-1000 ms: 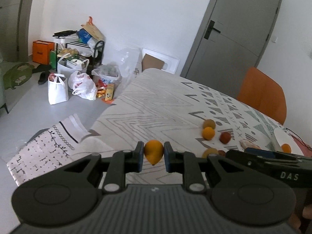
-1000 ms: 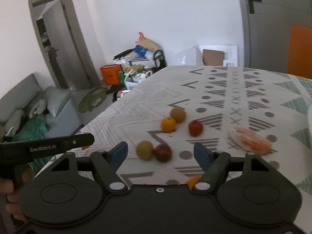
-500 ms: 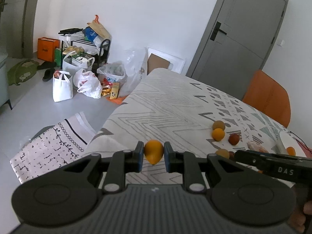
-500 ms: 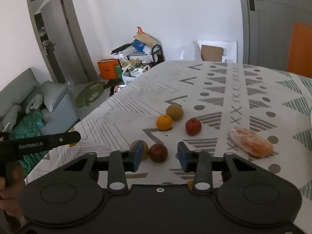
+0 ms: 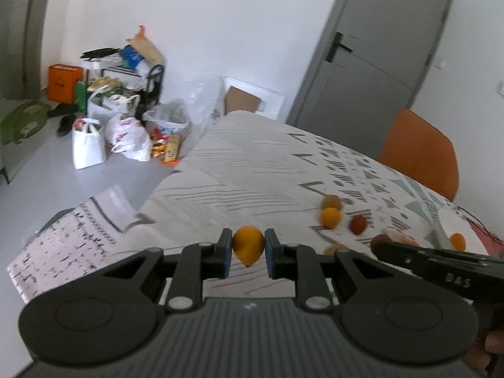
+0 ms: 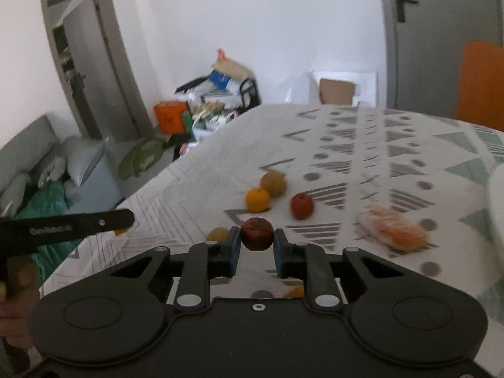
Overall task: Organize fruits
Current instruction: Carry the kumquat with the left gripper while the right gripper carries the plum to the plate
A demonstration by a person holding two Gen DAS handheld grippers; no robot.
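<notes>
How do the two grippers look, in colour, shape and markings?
Both are black plastic. The left gripper and the right gripper each have a ribbed body, two round discs, silver screws and two fingers with blue pads. One side bar bears the white letters DAS, the other GenRobot.

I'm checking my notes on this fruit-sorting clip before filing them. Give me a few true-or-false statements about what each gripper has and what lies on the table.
1. The left gripper is shut on a yellow-orange fruit. True.
2. The right gripper is open and holds nothing. False: its jaws have just closed on a dark red fruit.
3. An orange lies on the patterned tablecloth. True.
4. The chair by the table is blue. False: it is orange.
</notes>
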